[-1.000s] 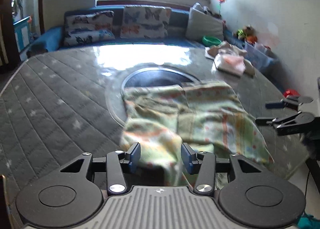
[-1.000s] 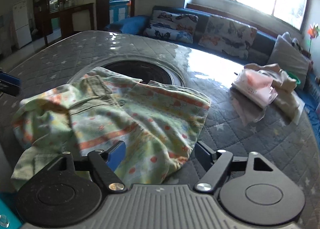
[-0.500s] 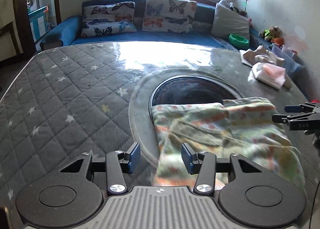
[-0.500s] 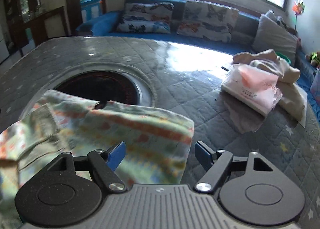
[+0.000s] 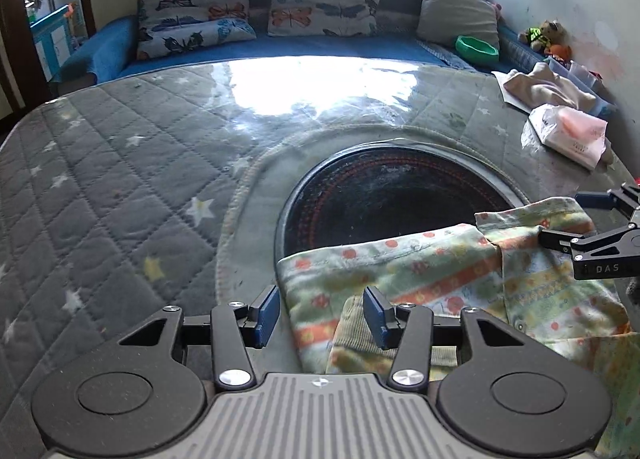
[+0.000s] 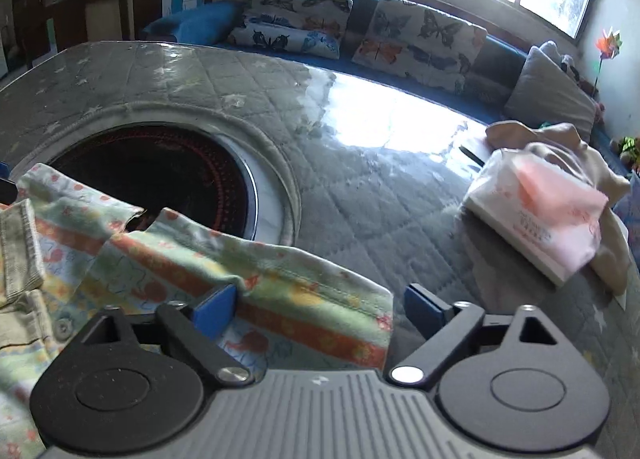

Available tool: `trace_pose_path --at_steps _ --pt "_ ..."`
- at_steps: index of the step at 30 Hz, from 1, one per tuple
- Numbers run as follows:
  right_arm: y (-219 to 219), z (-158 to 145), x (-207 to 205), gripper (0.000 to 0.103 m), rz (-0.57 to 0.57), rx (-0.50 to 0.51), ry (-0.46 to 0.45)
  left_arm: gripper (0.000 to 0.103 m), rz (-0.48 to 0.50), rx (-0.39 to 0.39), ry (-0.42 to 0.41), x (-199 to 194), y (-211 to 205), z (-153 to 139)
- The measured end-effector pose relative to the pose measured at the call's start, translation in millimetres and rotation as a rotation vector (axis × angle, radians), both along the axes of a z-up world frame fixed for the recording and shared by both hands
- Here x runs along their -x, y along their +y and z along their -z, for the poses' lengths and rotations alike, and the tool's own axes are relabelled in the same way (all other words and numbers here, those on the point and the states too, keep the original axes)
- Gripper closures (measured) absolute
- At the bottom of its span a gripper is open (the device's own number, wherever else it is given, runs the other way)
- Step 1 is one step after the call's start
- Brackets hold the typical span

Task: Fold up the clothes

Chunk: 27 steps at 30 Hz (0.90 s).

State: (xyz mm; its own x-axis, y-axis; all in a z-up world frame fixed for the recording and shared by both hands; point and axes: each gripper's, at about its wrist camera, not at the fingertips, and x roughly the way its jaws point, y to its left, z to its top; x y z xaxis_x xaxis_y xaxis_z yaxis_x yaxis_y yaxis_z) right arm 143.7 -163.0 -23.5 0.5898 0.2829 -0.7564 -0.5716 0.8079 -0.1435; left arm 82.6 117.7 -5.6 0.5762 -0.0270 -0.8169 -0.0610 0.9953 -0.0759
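Note:
A green patterned garment (image 5: 432, 279) with orange stripes and dots lies on the grey quilted table, partly over a round black inset. It also shows in the right wrist view (image 6: 256, 283). My left gripper (image 5: 320, 313) is open, its jaws set around the garment's near left corner. My right gripper (image 6: 316, 307) is open, its jaws set around the garment's right corner. The right gripper shows at the right edge of the left wrist view (image 5: 592, 235).
The round black inset (image 5: 392, 195) sits mid-table. A pink-and-white tissue pack (image 6: 536, 211) and a beige cloth (image 6: 560, 147) lie at the table's right. A blue sofa with butterfly cushions (image 5: 320, 3) stands behind the table.
Both grippers have moved back toward the near edge of the garment. The garment now lies flatter and is seen from lower and closer. Both jaws stay open.

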Motion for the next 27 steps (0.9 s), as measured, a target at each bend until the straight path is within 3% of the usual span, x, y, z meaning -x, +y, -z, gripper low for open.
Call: trace_pose_path --at_steps 6,8,10,13,19,21,27 --pt "-1 -2 -10 0.004 -0.020 -0.007 0.009 0.056 0.022 0.006 0.003 -16 0 9" --pt "-2 -5 -10 0.004 -0.030 0.002 0.000 0.064 0.037 0.002 -0.003 -20 -1 10" --pt "-3 -8 -9 0.004 -0.038 0.002 -0.010 0.083 0.050 0.001 -0.009 -22 -2 11" --pt "-4 -16 -9 0.004 -0.054 -0.009 -0.018 0.094 0.058 0.012 -0.021 -22 -1 11" --pt "-6 -17 -13 0.007 -0.073 -0.030 0.021 0.096 0.037 -0.041 -0.101 -8 1 0" --pt "-10 -14 -17 0.011 -0.057 -0.046 0.050 0.095 0.045 -0.049 -0.094 -6 3 1" --pt "-22 -8 -34 0.034 -0.012 -0.146 0.148 0.083 0.033 -0.056 -0.062 -14 11 5"
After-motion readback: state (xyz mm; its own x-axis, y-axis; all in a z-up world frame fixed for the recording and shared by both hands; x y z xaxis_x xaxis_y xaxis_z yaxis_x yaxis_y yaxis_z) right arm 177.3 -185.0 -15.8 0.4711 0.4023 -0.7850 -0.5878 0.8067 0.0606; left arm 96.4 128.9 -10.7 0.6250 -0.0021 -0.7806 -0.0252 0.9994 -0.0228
